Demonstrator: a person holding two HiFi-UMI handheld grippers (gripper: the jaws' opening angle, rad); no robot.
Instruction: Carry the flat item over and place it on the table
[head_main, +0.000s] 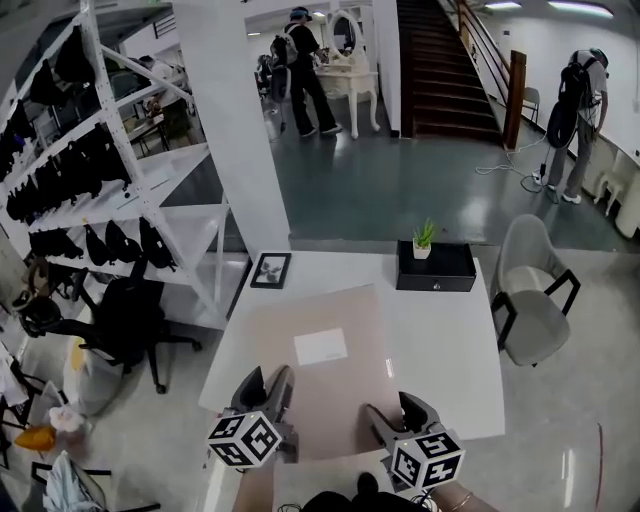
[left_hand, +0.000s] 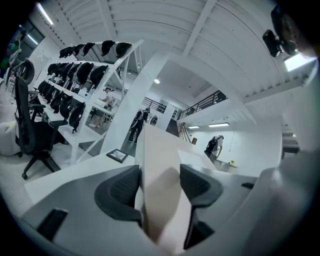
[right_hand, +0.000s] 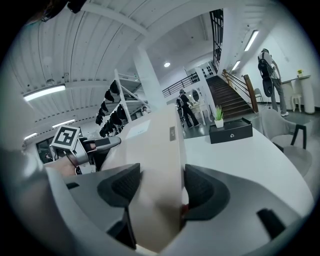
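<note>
**Parcel (head_main: 335, 385) gripped at two near corners over the table (head_main: 445, 345)**

A white shelving rack (head_main: 120, 190) hung with dark gear is seen at ten o'clock from the table. The white table fills the middle of the head view. Most of its left half is covered by the parcel, a flat beige sheet-like piece marked with a white label (head_main: 321, 346) near its middle. Whether the parcel's underside touches the table top cannot be told.

A grey chair (head_main: 530, 295) is set just beside the table at three o'clock.

The parcel's near edge is held at seven o'clock by the left gripper (left_hand: 159, 186) and at five o'clock by the right gripper (right_hand: 159, 189). In each gripper view both dark pads are pressed against the parcel's two faces, with only its thickness between them.

A black box (head_main: 436, 270) is placed on the table at one o'clock, beyond the parcel's far right corner. A dark picture frame (head_main: 270, 270) lies at eleven o'clock near the table's far left corner. A small potted plant (head_main: 424, 240) stands on the box.
</note>
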